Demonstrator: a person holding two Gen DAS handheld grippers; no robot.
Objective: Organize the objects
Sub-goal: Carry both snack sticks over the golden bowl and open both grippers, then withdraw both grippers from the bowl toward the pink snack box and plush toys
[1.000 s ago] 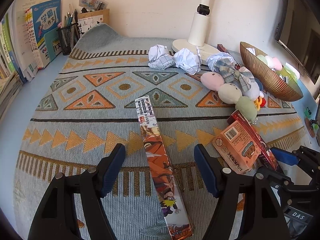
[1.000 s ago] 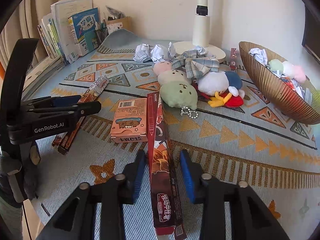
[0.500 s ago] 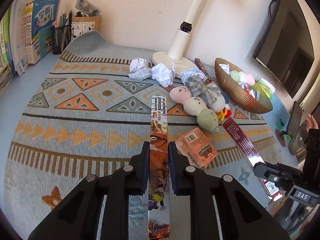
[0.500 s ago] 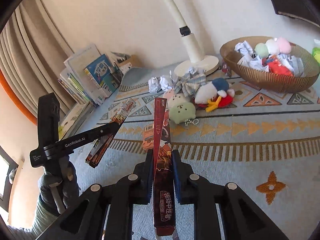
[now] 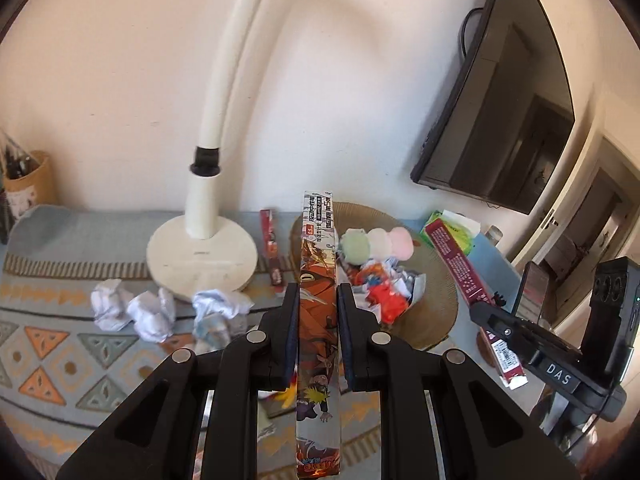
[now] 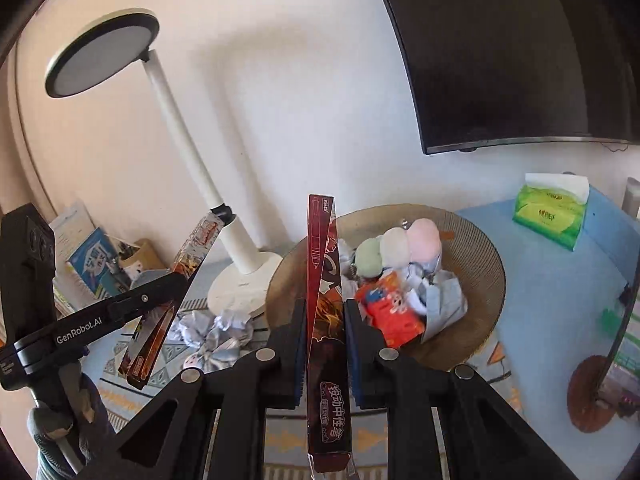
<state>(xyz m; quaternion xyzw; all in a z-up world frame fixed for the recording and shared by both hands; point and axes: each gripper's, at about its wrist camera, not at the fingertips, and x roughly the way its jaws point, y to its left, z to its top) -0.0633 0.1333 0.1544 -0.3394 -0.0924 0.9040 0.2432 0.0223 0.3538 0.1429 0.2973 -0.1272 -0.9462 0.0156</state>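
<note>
1. My left tool (image 5: 318,332) pinches the orange box (image 5: 318,320) mid-length, lifted off the tabletop (image 5: 60,320).
2. My right tool (image 6: 325,344) pinches the red box (image 6: 326,320), likewise aloft.
3. Risk: long boxes could pivot or slip in either grip.
4. Basket (image 6: 484,264) ahead is crowded; boxes may snag on its rim.

A home study corner: a white desk lamp (image 6: 224,208), a wall-mounted television (image 6: 516,52), schoolbooks (image 6: 94,260), a tissue pack (image 6: 550,214) and a woven basket (image 6: 480,280) of plush toys (image 6: 394,254).
</note>
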